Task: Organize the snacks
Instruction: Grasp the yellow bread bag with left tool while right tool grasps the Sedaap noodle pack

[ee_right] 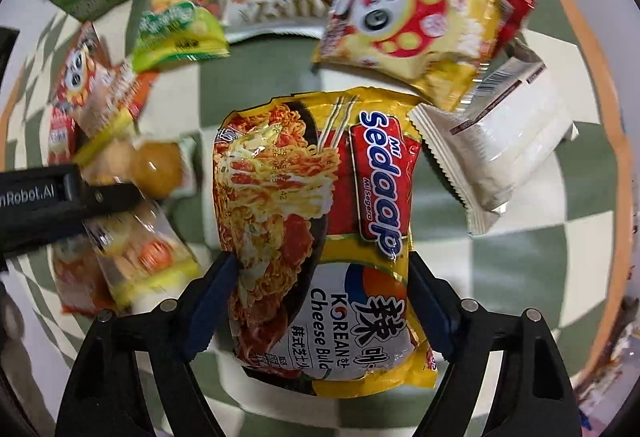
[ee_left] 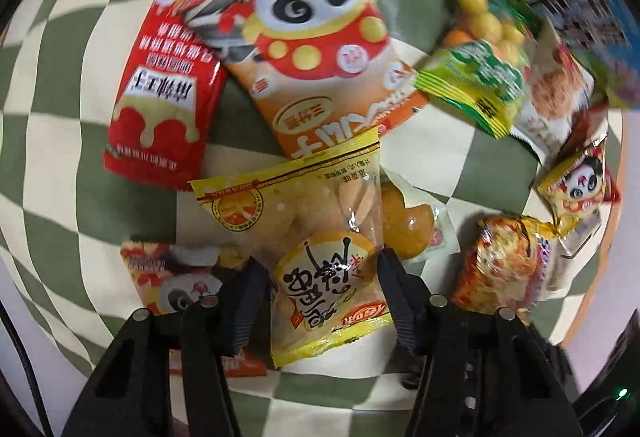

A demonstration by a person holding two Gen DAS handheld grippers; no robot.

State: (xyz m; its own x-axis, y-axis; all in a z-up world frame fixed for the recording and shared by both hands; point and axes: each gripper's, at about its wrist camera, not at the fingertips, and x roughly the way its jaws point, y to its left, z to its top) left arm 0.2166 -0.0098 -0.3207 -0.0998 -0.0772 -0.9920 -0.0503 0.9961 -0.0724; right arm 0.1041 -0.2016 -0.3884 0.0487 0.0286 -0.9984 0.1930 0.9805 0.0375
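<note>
Left claw (ee_left: pixel 320 301) pinches a yellow rice-cracker packet (ee_left: pixel 316 253), lower centre. Right claw (ee_right: pixel 320 301) pinches the crinkled yellow-red Sedaap noodle pack (ee_right: pixel 320 221), centre frame.

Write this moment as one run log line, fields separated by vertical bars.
left gripper: closed on yellow rice cracker pack | right gripper: closed on Sedaap noodle packet | surface: checkered cloth
</note>
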